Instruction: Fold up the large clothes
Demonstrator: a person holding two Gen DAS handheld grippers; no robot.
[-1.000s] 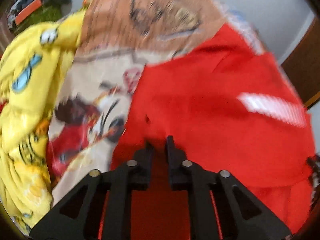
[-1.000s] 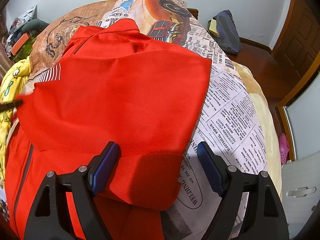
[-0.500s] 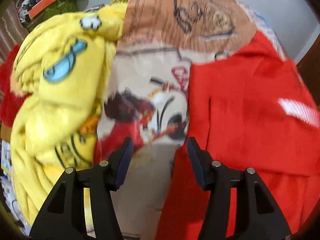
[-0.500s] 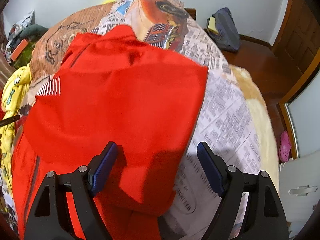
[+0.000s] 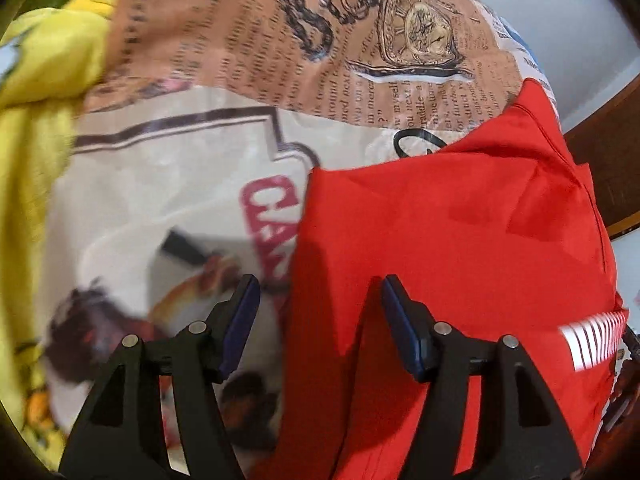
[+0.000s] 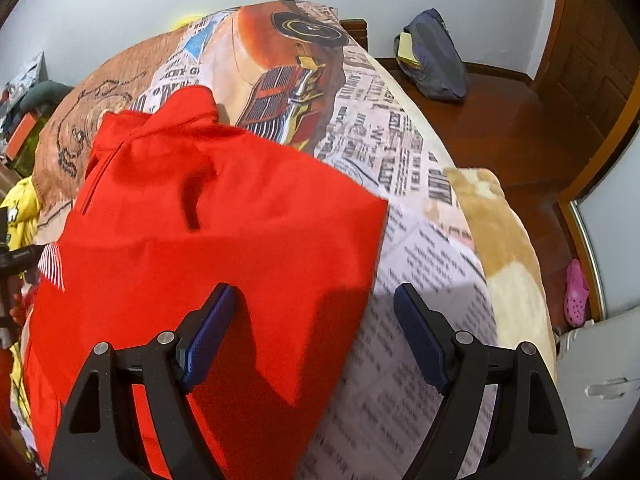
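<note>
Both hand-held grippers, left point(image 5: 316, 312) and right point(image 6: 314, 320), hover open, empty, above the red garment point(image 6: 224, 240).

Bedsheet print point(image 5: 168, 280) blurred, red garment point(image 6: 120, 420) cut off below

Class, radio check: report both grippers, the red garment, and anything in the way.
Left gripper just opened, empty, astride red shirt edge. Right gripper open, over opposite edge. Shirt lies folded on printed bedspread. Yellow blanket bunched alongside, clear.

yellow blanket point(image 5: 36, 128) crowding left, bedspread point(image 6: 420, 272) bare right
</note>
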